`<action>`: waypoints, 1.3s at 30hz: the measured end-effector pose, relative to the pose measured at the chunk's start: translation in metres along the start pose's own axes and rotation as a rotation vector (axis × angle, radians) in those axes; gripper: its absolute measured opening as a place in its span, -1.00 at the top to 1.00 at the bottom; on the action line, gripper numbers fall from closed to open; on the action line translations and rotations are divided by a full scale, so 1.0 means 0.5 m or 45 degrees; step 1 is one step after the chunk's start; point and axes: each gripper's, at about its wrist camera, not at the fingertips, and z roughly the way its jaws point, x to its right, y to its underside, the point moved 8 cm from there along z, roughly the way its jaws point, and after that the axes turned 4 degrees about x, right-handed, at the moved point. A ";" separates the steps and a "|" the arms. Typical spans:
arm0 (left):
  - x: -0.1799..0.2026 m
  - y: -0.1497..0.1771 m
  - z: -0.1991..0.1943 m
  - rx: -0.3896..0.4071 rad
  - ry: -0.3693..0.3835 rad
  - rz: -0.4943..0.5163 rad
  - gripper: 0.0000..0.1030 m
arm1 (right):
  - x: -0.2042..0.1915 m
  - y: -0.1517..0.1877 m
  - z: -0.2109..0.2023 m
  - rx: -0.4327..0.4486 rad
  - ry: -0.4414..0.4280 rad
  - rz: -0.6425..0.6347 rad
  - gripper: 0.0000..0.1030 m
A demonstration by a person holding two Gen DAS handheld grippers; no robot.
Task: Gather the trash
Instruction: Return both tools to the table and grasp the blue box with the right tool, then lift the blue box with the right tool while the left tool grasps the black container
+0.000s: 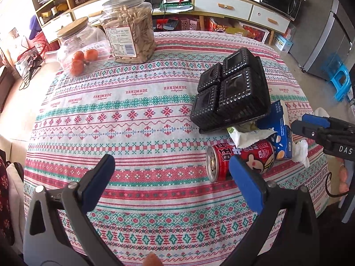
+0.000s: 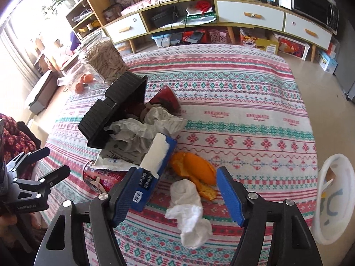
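On a table covered with a patterned cloth, trash sat heaped near one side: an upturned black plastic tray, a red can on its side, a blue carton, orange peel and a crumpled tissue (white). The left gripper hung wide and empty beside the can. The right gripper straddled the tissue, fingers apart, not touching it.

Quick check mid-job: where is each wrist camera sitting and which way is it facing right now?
Left wrist: on the left hand-held gripper, angled down at the tablecloth; own open fingers show, right hand-held gripper at the edge.
Right wrist: on the right gripper, above the white tissue and orange peel; own fingers show.
Shared: black tray, red can, blue carton.
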 end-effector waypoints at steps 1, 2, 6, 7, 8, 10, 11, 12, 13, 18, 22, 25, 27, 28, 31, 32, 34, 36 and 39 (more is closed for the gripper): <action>-0.002 -0.001 -0.001 0.003 0.003 -0.004 -0.98 | -0.005 0.002 0.006 -0.011 -0.011 0.001 -0.16; -0.001 -0.002 -0.003 0.006 0.004 -0.005 -0.98 | -0.012 0.003 0.014 -0.022 -0.025 -0.003 -0.13; -0.001 -0.005 -0.003 0.009 0.008 -0.010 -0.98 | -0.034 0.005 0.031 -0.049 -0.067 -0.019 0.11; -0.001 -0.005 -0.002 0.008 0.010 -0.014 -0.98 | -0.038 0.009 0.035 -0.061 -0.077 -0.015 0.12; -0.002 -0.005 -0.001 0.004 0.010 -0.020 -0.98 | -0.041 0.013 0.039 -0.075 -0.091 -0.008 0.12; -0.003 -0.006 0.002 -0.002 0.015 -0.032 -0.98 | -0.048 0.019 0.048 -0.095 -0.104 -0.014 0.29; -0.003 -0.007 0.002 -0.004 0.021 -0.034 -0.98 | -0.050 0.021 0.052 -0.103 -0.100 -0.016 0.30; -0.002 -0.007 0.002 -0.006 0.025 -0.034 -0.98 | -0.050 0.021 0.053 -0.107 -0.098 -0.016 0.34; -0.001 -0.007 0.003 -0.011 0.024 -0.034 -0.98 | -0.050 0.020 0.052 -0.108 -0.101 -0.014 0.39; 0.002 -0.005 0.008 -0.052 0.047 -0.058 -0.98 | -0.037 0.016 0.023 -0.081 -0.137 0.018 0.53; 0.007 -0.010 0.004 -0.055 0.112 -0.106 -0.98 | -0.017 0.011 -0.011 -0.037 -0.120 0.015 0.53; 0.017 -0.019 0.004 -0.043 0.113 -0.098 -0.98 | 0.005 0.000 -0.035 -0.008 -0.131 0.049 0.53; 0.029 -0.028 0.006 -0.032 0.100 -0.068 -0.98 | 0.017 -0.007 -0.053 0.021 -0.133 0.058 0.53; 0.039 -0.033 0.006 -0.024 0.102 -0.053 -0.98 | 0.025 -0.009 -0.062 0.035 -0.132 0.063 0.53; 0.070 -0.048 0.012 -0.016 0.115 0.001 -0.98 | 0.045 -0.014 -0.083 0.060 -0.135 0.084 0.53; 0.082 -0.052 0.015 -0.013 0.117 0.022 -0.95 | 0.050 -0.015 -0.088 0.066 -0.134 0.090 0.53; 0.103 -0.060 0.020 -0.006 0.105 0.073 -0.90 | 0.057 -0.017 -0.096 0.075 -0.134 0.099 0.53; 0.124 -0.066 0.027 0.009 0.082 0.126 -0.89 | 0.066 -0.017 -0.103 0.082 -0.135 0.107 0.53; 0.152 -0.075 0.037 0.041 0.031 0.219 -0.89 | 0.074 -0.012 -0.115 0.087 -0.132 0.109 0.53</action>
